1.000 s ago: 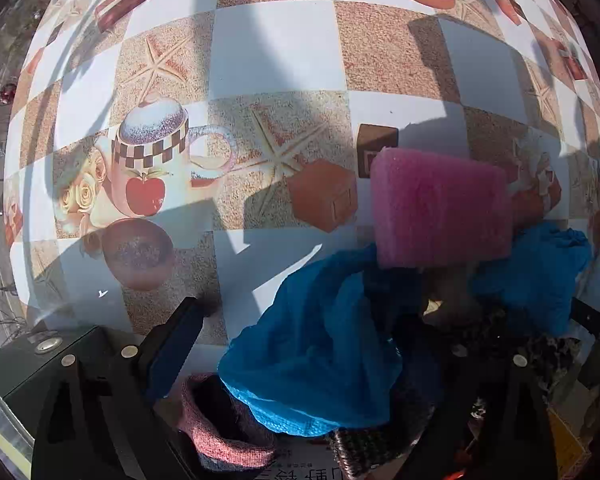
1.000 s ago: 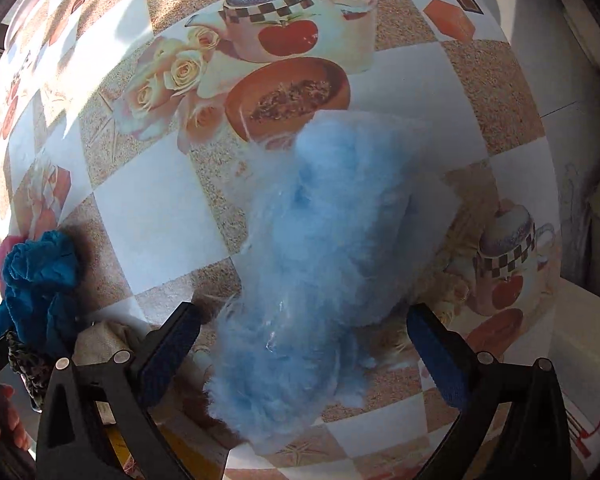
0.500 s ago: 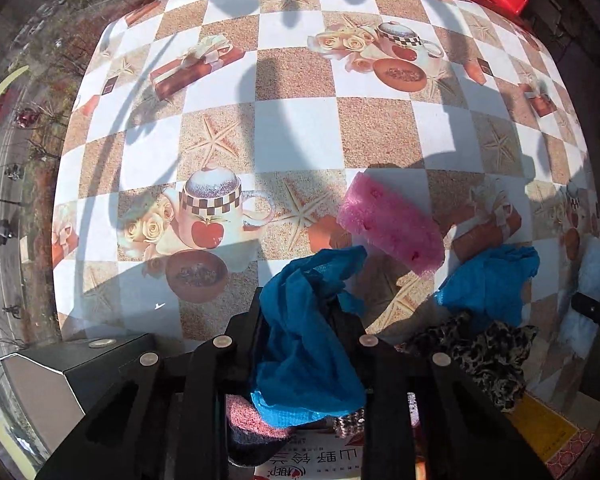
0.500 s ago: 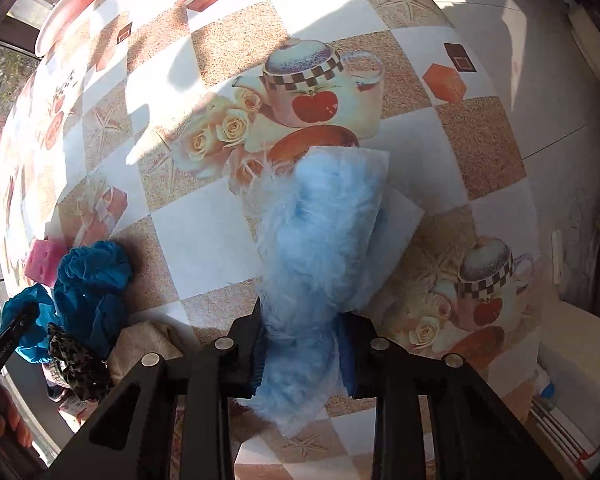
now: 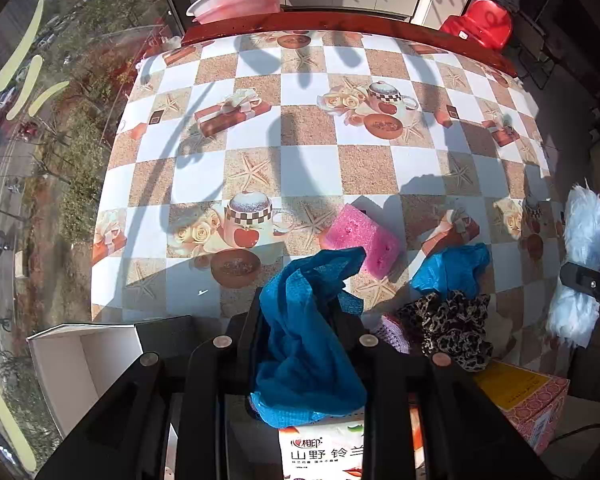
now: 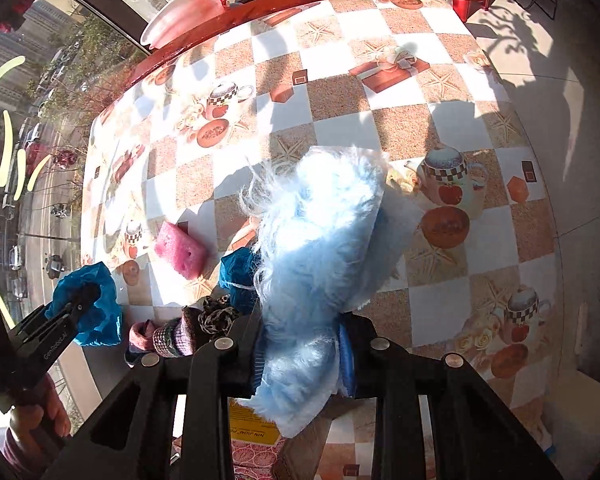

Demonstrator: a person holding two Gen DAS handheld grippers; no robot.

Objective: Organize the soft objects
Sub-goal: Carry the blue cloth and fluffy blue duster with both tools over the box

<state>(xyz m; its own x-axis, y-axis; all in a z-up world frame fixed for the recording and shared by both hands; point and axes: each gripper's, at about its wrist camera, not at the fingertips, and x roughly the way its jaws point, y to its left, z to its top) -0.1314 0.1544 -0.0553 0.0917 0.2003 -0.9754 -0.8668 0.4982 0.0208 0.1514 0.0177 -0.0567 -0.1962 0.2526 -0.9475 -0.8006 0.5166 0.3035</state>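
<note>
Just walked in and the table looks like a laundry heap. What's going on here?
A person is sorting soft things with tongs in each hand. The left tongs are shut on a blue cloth, lifted off the table. The right tongs are shut on a fluffy light-blue cloth. On the checked tablecloth lie a pink sponge, another blue cloth and a leopard-print scrunchie.

Left gripper: jaws drawn together, clamped on a teal cloth that bulges above and below the fingers, held raised above the table. Right gripper: jaws likewise drawn close, pinching a pale blue fluffy cloth lifted off the surface. In the right wrist view, a hand grips the left gripper's handle at lower left.
</note>
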